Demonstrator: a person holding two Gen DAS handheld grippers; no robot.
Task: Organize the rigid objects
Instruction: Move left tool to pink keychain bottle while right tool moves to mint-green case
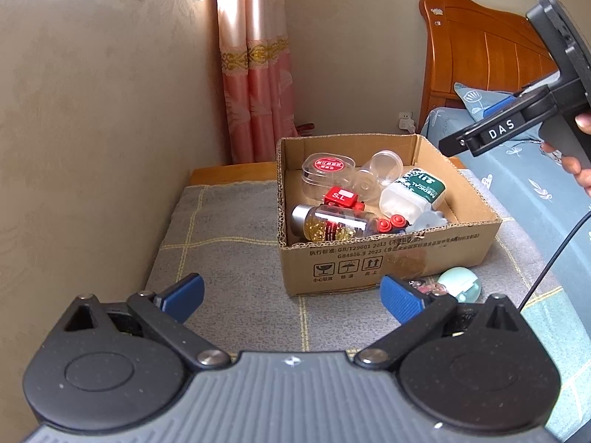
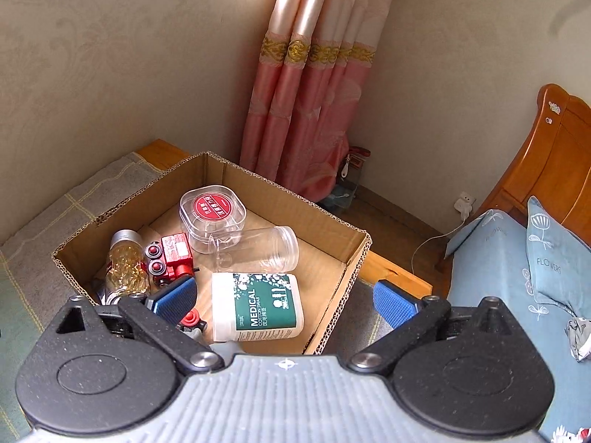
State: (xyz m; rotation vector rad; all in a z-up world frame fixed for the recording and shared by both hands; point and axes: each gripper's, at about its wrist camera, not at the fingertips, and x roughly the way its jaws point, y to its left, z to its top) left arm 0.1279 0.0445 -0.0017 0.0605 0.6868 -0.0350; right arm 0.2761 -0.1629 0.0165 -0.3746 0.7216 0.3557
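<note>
An open cardboard box (image 1: 391, 258) (image 2: 332, 229) sits on a grey checked cloth. It holds a white and green cotton swab box (image 1: 413, 192) (image 2: 258, 306), a clear jar (image 1: 384, 164) (image 2: 258, 249), a clear case with a red label (image 1: 327, 173) (image 2: 212, 214), a red toy train (image 1: 341, 198) (image 2: 171, 254) and a bottle of gold capsules (image 1: 332, 223) (image 2: 125, 262). My left gripper (image 1: 291, 297) is open and empty in front of the box. My right gripper (image 2: 284, 301) is open and empty above the box; its body shows in the left wrist view (image 1: 517, 122).
A mint round case (image 1: 460, 284) and a small patterned item (image 1: 428, 288) lie on the cloth (image 1: 229, 258) in front of the box. A beige wall stands at the left, a pink curtain (image 2: 314, 110) behind. A bed with blue bedding (image 2: 517, 277) and a wooden headboard (image 1: 480, 55) is at the right.
</note>
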